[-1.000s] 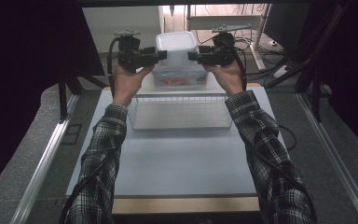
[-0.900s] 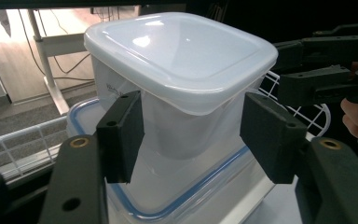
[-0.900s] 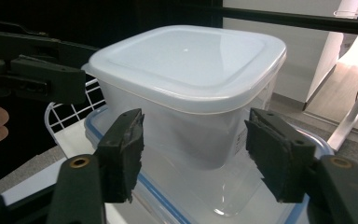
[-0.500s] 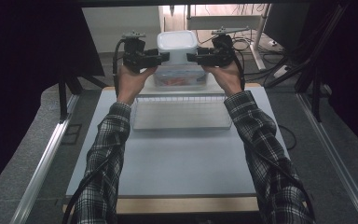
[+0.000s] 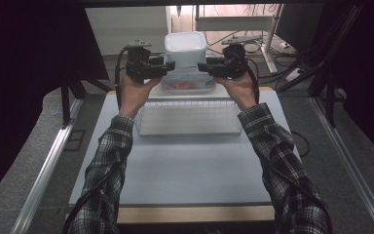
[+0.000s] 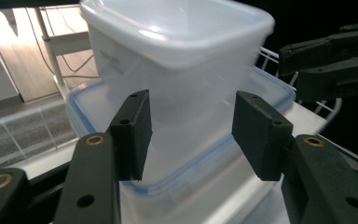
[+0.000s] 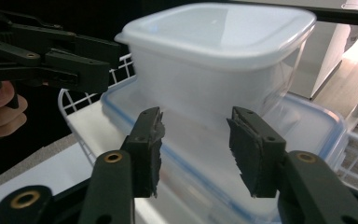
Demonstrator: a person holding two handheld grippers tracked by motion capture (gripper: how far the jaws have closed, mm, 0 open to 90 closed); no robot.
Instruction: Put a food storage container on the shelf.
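A: Starting from the left, what is that gripper doing?

B: From above, the left gripper point(image 5: 168, 65) sits at the left side of the tub point(image 5: 185, 48), pointing inward at it. In the left gripper view the two pads point(image 6: 133, 133) stand apart, and the tub point(image 6: 177, 79) fills the space just ahead of them. Its wall lies between the jaws, but I see a gap at each pad, so the jaws are parted, not gripping. They have just been closing in.

A: And the tub itself?

B: It is a tall, clear tub with a white lid, blurred in both gripper views. It stands on a flat box point(image 6: 177, 186) with a blue-edged lid, which lies below and beyond the jaws. Something red shows through the box point(image 5: 187, 84) in the high view.

A: What is nearer the person?

B: A white wire basket point(image 5: 189, 118) on the table point(image 5: 185, 165), below both grippers and between the forearms.

A: Now the right side.

B: The right gripper point(image 5: 205, 67) faces the tub from the right, opposite the left one. In the right gripper view its pads point(image 7: 149, 149) also stand apart, with the tub point(image 7: 214, 65) straight ahead between them and the box point(image 7: 242, 140) beneath. No pad clearly presses on the wall, so these jaws are parted too, and they have just been closing. The left gripper point(image 7: 46, 51) shows beyond, at the tub's far side.
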